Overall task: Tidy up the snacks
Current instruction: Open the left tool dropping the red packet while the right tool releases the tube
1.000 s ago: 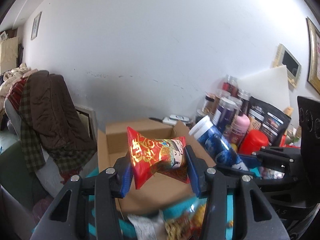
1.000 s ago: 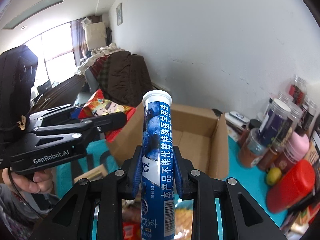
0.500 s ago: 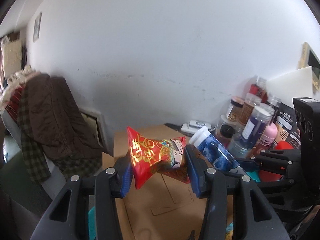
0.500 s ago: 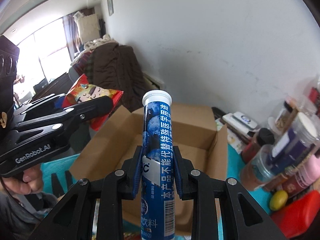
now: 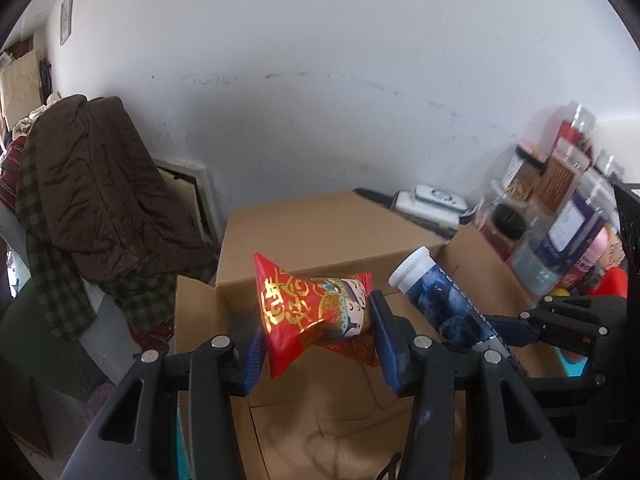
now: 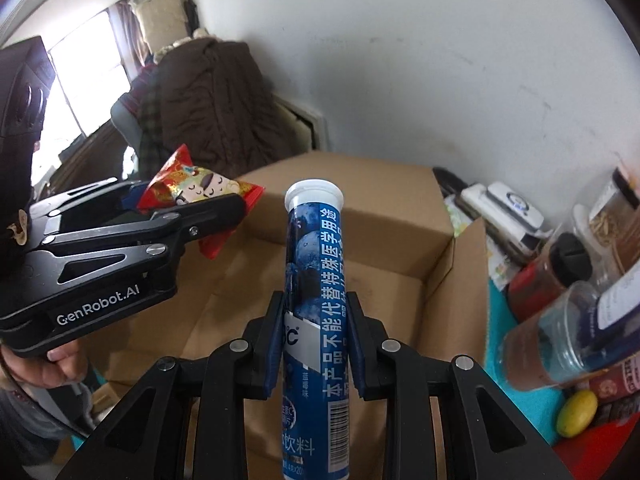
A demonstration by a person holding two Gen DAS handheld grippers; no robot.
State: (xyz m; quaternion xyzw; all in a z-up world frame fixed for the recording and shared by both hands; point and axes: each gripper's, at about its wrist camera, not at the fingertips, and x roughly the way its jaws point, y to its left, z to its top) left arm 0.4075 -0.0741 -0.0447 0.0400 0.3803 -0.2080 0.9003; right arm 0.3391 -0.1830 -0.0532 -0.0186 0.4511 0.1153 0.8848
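Red packet: the red snack packet (image 5: 316,312) is clenched in the left claw (image 5: 316,344), now above the open cardboard box (image 5: 320,232).
Blue tube: the blue tube (image 6: 314,280) is gripped upright in the right claw (image 6: 314,344).
Change: both claws have travelled from the teal worktop (image 6: 494,312) to over the box.
Meaning: likely both are ready to drop in.

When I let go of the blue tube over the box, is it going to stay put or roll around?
The blue tube is a smooth, rigid cylinder with a white cap, so it will probably roll once it lies on its side. The cardboard box floor looks flat and bare, so its walls should stop it. The right gripper pinches it without denting, so it seems stiff.
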